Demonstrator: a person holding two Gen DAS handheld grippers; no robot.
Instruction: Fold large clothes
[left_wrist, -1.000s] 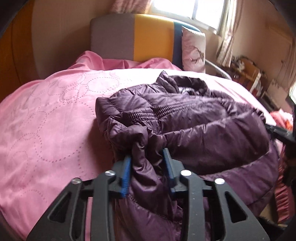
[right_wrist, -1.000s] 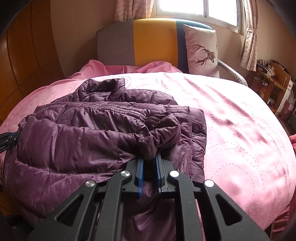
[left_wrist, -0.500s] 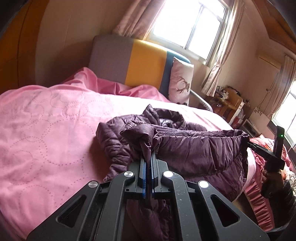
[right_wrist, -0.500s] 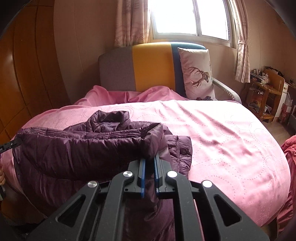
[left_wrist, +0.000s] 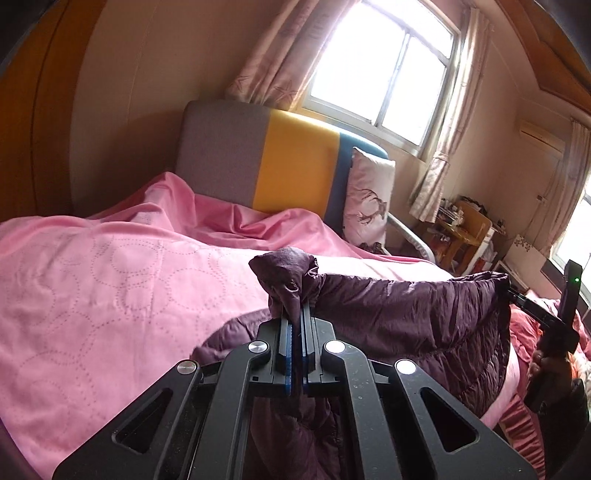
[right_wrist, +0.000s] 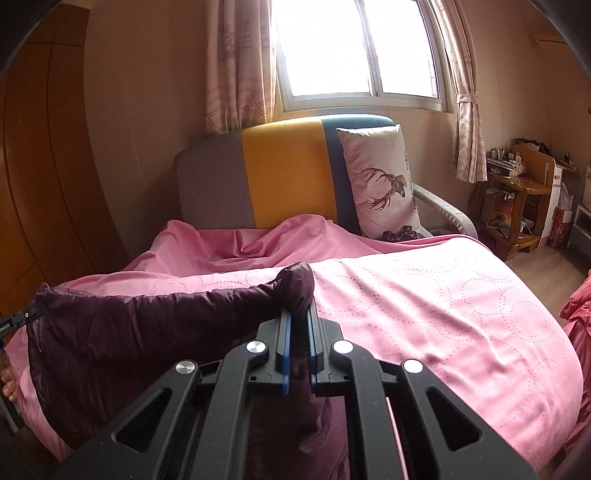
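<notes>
Both jaws tight on purple jacket (left_wrist: 406, 310)

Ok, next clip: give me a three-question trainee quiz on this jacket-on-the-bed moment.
1. True or false: both grippers are clamped on the purple jacket.
2. What covers the bed? A) pink bedspread B) white sheet C) grey blanket
3. What animal is printed on the pillow?

Key: 1 true: the left gripper and right gripper each pinch a bunch of fabric, the jacket stretched between them. 2 A. 3 a deer.
</notes>
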